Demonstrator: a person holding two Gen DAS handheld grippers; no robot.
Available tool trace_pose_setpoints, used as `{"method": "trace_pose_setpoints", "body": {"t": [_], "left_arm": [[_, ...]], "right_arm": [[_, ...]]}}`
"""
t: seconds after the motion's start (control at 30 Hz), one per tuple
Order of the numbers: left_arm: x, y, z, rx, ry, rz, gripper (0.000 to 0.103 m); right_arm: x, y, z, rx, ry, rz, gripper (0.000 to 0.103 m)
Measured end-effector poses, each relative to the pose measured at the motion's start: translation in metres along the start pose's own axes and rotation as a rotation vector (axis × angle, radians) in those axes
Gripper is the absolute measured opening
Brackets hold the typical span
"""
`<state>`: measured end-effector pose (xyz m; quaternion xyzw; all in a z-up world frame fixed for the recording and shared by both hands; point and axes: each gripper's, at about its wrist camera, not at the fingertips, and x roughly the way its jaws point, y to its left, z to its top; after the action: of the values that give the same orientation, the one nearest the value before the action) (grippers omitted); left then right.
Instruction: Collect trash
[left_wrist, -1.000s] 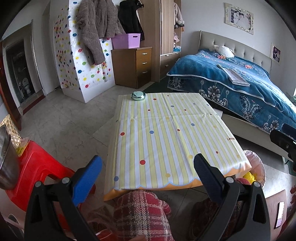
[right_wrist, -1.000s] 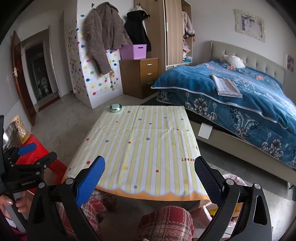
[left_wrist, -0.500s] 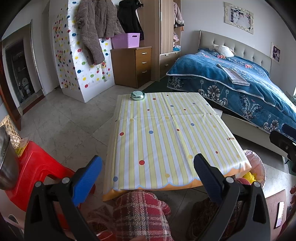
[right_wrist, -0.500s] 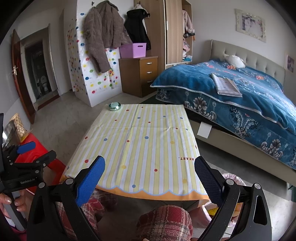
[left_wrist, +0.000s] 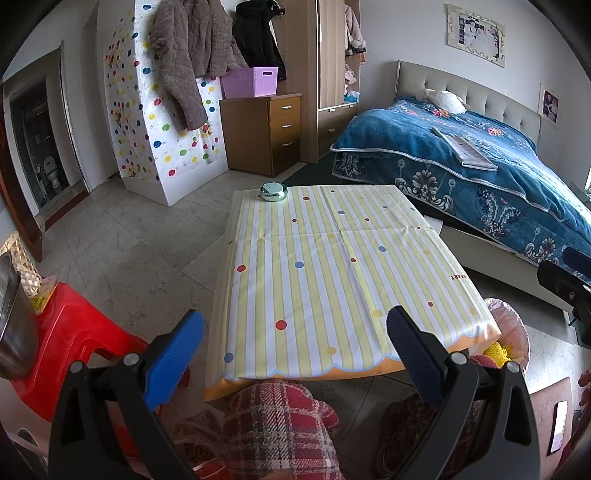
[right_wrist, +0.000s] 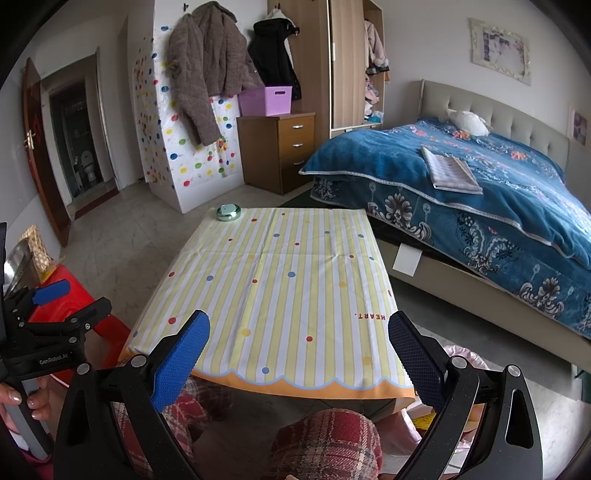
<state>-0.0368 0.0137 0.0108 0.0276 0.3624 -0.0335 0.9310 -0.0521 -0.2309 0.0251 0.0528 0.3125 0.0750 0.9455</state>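
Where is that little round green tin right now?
The round green tin sits on the far left corner of the striped tablecloth, nearest the polka-dot cabinet, well away from both grippers.

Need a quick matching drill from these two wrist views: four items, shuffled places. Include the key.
Items:
1. round green tin
2. purple basket
3. folded striped cloth
4. red stool

Places:
A. on the blue bedspread
B. on the floor, left of the table
C. far corner of the striped tablecloth
D. on top of the wooden drawer unit

Pairs: 1-C, 2-D, 3-A, 4-B
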Motion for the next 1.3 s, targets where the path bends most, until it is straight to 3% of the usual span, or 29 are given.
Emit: {"method": "trace_pose_setpoints", "body": {"t": [1.3], "left_arm": [[0.0021, -0.0058, -0.0017, 0.003, 0.009, -0.002, 0.096]], "right_arm": [[-0.0003, -0.0069, -0.0053, 0.007, 0.008, -0.001, 0.096]]}}
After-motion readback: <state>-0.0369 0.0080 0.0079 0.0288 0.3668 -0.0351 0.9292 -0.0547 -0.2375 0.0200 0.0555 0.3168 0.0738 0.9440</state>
